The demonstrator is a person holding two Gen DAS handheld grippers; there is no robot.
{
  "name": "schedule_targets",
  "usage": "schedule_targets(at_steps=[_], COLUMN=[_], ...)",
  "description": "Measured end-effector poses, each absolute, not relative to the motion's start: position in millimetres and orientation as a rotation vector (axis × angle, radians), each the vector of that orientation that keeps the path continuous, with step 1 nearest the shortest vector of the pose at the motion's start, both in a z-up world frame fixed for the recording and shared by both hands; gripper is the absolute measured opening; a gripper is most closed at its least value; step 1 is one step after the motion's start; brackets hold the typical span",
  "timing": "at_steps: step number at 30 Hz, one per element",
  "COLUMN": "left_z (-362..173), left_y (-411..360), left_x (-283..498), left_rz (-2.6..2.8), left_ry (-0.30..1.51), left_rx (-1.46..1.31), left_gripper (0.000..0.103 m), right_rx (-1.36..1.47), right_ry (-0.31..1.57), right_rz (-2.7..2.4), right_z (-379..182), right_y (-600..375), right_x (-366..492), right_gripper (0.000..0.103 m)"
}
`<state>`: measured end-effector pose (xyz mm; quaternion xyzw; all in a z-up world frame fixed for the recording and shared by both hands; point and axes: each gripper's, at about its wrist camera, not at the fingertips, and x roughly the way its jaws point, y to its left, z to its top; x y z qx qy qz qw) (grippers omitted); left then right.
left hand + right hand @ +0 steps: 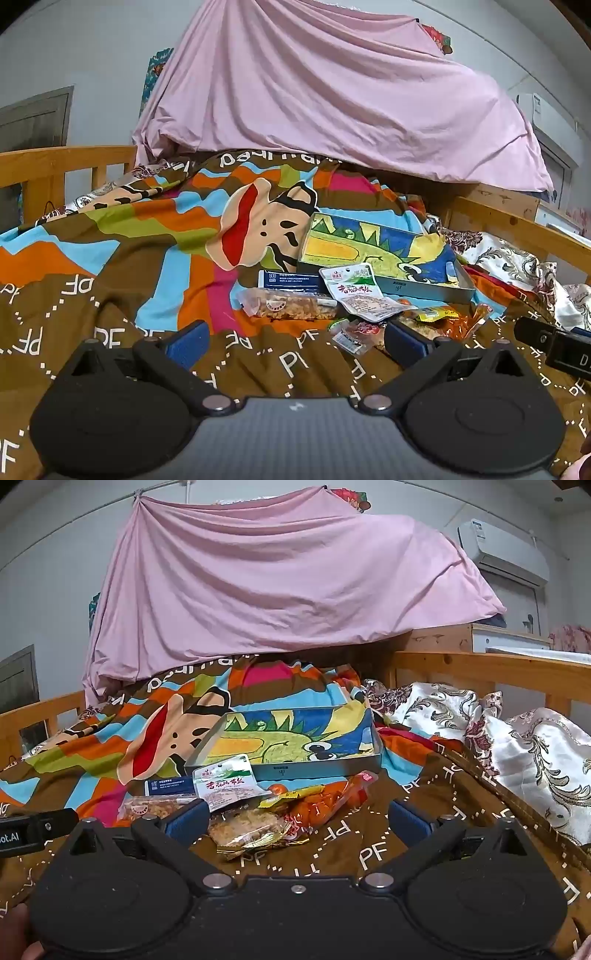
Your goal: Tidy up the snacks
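Crinkly plastic snack packets (251, 812) lie heaped on the patterned bedspread (369, 849), just before the shallow grey dragon-print box (295, 746). Both the left gripper (293, 341) and right gripper (295, 818) hover, jaws spread. The packets look light and slippery; pinch a sealed edge.

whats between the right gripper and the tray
Between the open right gripper and the tray lies the snack pile, shown in the right wrist view.

A patterned quilt (110, 738) covers the wooden bed (480, 664); behind hangs a pink sheet (277, 576) (draped), near an air conditioner (502, 550).
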<state>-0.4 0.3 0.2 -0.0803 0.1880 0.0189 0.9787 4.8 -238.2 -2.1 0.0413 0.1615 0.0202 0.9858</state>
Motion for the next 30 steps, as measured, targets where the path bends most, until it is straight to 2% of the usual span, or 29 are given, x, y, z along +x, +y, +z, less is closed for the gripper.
schedule_targets(at_steps=[30], left_z=[-1.8], left_y=[-0.9], left_x=[-0.8], left_rz=[0.034], left_ry=[0.385], left_rx=[-0.145], left_gripper=[0.103], right_rx=[0.091], right_ry=[0.318], right_rz=[0.043], right_z=[-2.7], right_y=[-238.9], right_x=[4.4], right_gripper=[0.103])
